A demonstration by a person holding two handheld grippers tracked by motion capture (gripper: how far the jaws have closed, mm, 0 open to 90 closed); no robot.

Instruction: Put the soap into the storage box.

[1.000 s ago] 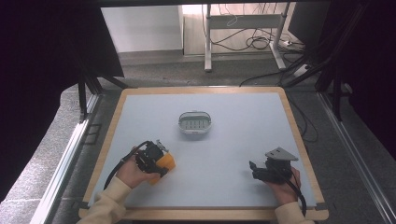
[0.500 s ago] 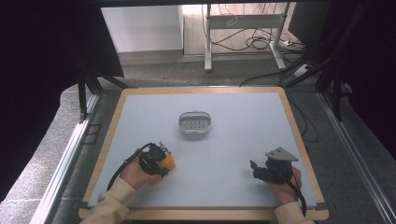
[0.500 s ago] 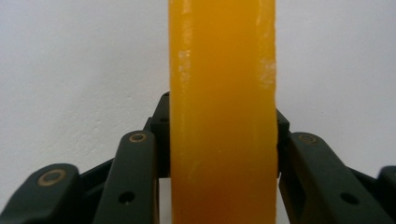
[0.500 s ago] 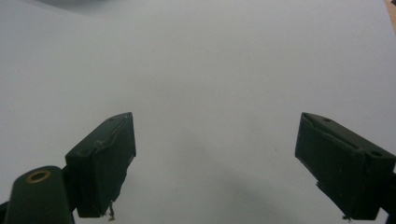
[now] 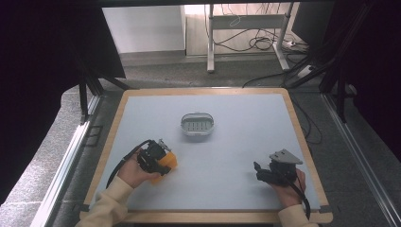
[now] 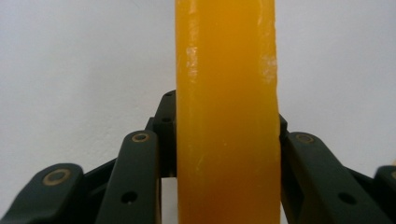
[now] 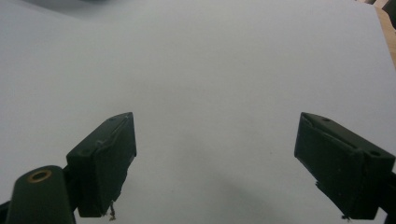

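An orange block (image 6: 228,70) stands upright between the two black jaws of my left gripper (image 6: 228,144), whose pads press on its two sides. From above, that left gripper (image 5: 163,160) sits at the table's front left, held by a hand, shut on the orange block (image 5: 169,163). My right gripper (image 5: 259,171) rests at the front right and points left. Its jaws (image 7: 229,163) stand wide apart over bare table with nothing between them.
A small oval grey dish (image 5: 197,125) with a slotted floor sits at the middle of the pale table (image 5: 246,123), beyond both grippers. A wooden rim (image 5: 297,127) frames the table. Cables and metal table legs lie on the floor behind.
The left gripper and the orange block have shifted only slightly on the table. The right gripper has stayed in place.
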